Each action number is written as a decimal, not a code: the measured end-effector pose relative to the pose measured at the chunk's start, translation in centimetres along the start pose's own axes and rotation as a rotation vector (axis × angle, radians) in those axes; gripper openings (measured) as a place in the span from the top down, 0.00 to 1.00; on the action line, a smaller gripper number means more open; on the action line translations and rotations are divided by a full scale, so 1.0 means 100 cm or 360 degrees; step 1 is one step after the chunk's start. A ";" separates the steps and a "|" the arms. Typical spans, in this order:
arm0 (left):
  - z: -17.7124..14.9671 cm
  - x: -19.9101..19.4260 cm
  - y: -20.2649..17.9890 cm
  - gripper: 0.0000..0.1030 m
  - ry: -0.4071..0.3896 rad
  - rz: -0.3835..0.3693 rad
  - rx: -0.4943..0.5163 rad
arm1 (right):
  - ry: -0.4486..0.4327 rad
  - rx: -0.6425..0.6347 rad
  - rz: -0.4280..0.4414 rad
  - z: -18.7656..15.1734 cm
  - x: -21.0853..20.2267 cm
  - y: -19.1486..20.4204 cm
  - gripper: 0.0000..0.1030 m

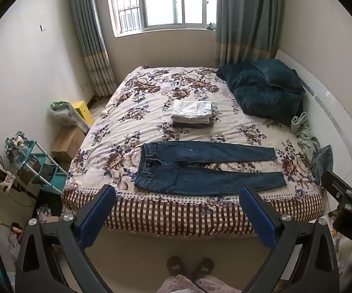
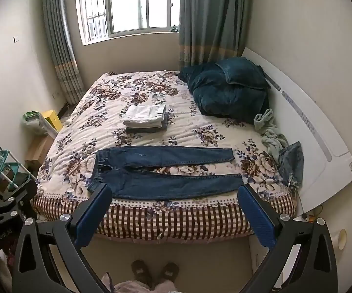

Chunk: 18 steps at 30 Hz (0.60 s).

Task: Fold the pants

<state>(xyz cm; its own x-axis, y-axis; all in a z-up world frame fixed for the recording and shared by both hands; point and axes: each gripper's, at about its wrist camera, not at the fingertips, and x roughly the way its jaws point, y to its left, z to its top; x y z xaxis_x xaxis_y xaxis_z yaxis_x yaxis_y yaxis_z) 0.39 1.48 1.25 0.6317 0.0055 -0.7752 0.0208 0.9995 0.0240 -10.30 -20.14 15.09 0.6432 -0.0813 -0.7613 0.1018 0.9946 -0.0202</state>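
Note:
Dark blue jeans (image 1: pixel 200 168) lie flat and unfolded near the front edge of the floral bed (image 1: pixel 136 112), waistband to the left, both legs stretched right and slightly apart. They show the same way in the right wrist view (image 2: pixel 161 173). My left gripper (image 1: pixel 176 195) is open and empty, held back from the bed above the floor. My right gripper (image 2: pixel 174 195) is open and empty, also short of the bed edge; part of it shows at the right in the left wrist view (image 1: pixel 346 195).
A stack of folded clothes (image 1: pixel 193 113) lies mid-bed. Dark teal pillows (image 1: pixel 266 90) and crumpled garments (image 1: pixel 307 139) sit by the white headboard (image 1: pixel 334 112) at right. A teal rack (image 1: pixel 36 163), boxes and clutter stand left of the bed. My slippered feet (image 1: pixel 190 266) are below.

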 end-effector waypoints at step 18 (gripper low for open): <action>0.001 -0.004 -0.003 0.00 -0.0034 0.0017 -0.0002 | -0.0021 -0.0021 0.0020 0.004 -0.004 0.002 0.00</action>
<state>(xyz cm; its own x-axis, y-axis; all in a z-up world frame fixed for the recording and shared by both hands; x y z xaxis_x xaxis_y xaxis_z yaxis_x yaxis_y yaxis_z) 0.23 1.19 1.68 0.6484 0.0155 -0.7611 0.0131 0.9994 0.0316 -10.19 -19.91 15.65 0.6543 -0.0697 -0.7530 0.0838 0.9963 -0.0195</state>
